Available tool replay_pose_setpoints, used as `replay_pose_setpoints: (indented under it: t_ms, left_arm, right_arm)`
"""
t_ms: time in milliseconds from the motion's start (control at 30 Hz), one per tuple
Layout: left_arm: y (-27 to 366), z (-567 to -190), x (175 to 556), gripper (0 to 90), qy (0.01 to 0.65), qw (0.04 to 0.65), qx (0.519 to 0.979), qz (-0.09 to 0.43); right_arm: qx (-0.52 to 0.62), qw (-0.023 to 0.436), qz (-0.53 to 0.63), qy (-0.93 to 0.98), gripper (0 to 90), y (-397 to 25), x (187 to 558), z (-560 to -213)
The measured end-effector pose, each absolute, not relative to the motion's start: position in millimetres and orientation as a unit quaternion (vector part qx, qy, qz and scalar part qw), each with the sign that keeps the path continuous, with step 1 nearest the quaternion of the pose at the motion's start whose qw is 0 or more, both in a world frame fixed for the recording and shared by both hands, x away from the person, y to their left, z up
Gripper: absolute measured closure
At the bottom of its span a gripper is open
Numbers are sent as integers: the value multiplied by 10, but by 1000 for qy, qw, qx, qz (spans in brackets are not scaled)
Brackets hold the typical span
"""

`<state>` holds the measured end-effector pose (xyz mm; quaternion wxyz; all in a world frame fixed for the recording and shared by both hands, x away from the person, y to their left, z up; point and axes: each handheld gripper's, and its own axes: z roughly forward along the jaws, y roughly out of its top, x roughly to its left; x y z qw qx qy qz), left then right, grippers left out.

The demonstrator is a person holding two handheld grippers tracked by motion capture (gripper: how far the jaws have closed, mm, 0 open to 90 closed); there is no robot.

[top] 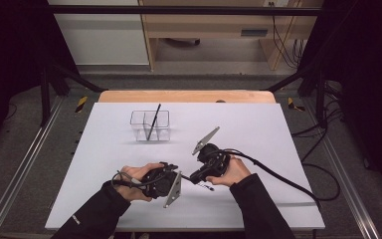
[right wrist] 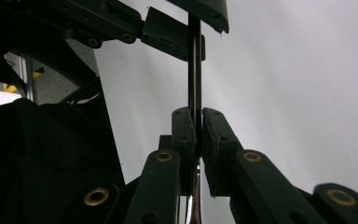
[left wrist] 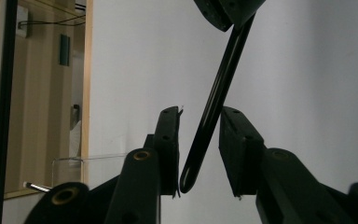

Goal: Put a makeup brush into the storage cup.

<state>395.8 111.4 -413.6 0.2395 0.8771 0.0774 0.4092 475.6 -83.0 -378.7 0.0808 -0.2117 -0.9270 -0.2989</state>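
Note:
A black pen [right wrist: 195,70] is clamped between the jaws of my right gripper [right wrist: 196,116], which is shut on it. Its far end reaches between the jaws of my left gripper [left wrist: 200,114], which stand open on either side of the pen [left wrist: 216,88] without touching it. In the high view both grippers meet near the table's front edge: left gripper [top: 178,175], right gripper [top: 195,177], with the pen's tail [top: 206,186] sticking out toward the front. A clear divided box [top: 150,125] stands farther back with another black pen [top: 154,118] leaning in it.
The white table top [top: 258,129] lies open around the hands. The person's dark sleeves [top: 258,209] come in from the front edge. A cable [top: 278,174] trails right from the right gripper. Wooden furniture [top: 204,25] stands beyond the table.

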Motion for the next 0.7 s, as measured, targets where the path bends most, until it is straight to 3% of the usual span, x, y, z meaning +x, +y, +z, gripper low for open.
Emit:
replay_pose_setpoints:
  t_ms: [367,400,700]
  left_arm:
    - [1124,-4176,3907,782,86,233,872,423]
    - [1049,-4009,4136,787,-130,166,912,353]
    - [1048,-4031,4125,826,-138,155,917,341]
  right_arm:
    - [-208,84,-299,-927,844,-827,4753,-3790]
    - [-208,84,-300,-927,844,-827,4753,-3789]
    - [-203,79,-311,-925,842,-838,4750,-3776]
